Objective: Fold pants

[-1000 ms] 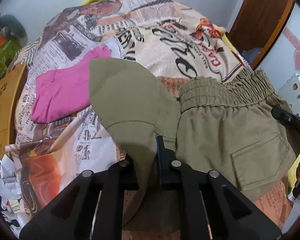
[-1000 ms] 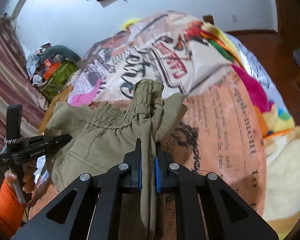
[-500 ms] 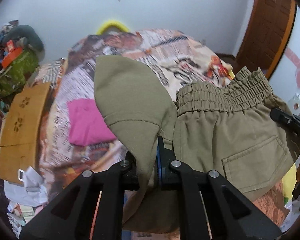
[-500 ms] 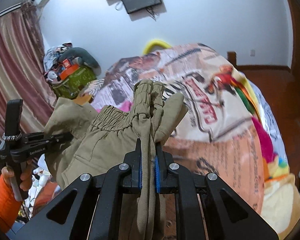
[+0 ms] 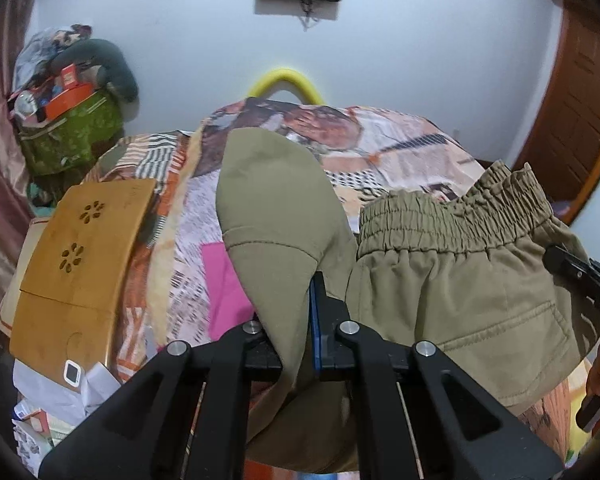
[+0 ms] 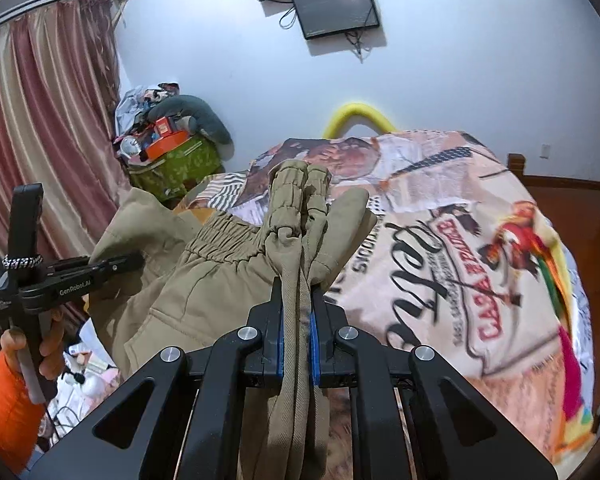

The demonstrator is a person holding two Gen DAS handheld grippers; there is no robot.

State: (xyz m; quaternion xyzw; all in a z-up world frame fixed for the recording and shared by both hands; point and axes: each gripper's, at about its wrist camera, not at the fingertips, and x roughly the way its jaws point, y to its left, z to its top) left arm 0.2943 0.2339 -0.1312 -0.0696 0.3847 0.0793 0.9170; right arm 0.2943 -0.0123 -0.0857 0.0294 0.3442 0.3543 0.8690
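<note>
The khaki pants (image 5: 452, 280) hang in the air above the bed (image 5: 400, 148), stretched between the two grippers. The left gripper (image 5: 296, 332) is clamped tight on a rounded flap of the fabric that stands up toward 12 o'clock in its own view, with the elastic waistband running off toward 3 o'clock. The right gripper (image 6: 296, 336) pinches a bunched stretch of that waistband — two thick folds of cloth squeezed between its blue pads (image 6: 314, 352), the gathered end rising toward 12 o'clock.

In the right wrist view the left gripper shows from the side at 9 o'clock, held by a hand (image 6: 40, 344) in an orange sleeve. The pants' pocket panel sags between the two tools.

Below the garment at 9 o'clock in the left wrist view lies a pink cloth (image 5: 224, 292) on the printed bedspread — farther out at 9 o'clock, a wooden board (image 5: 84, 248). A yellow arch (image 6: 360, 114) stands at the bed's far end.
</note>
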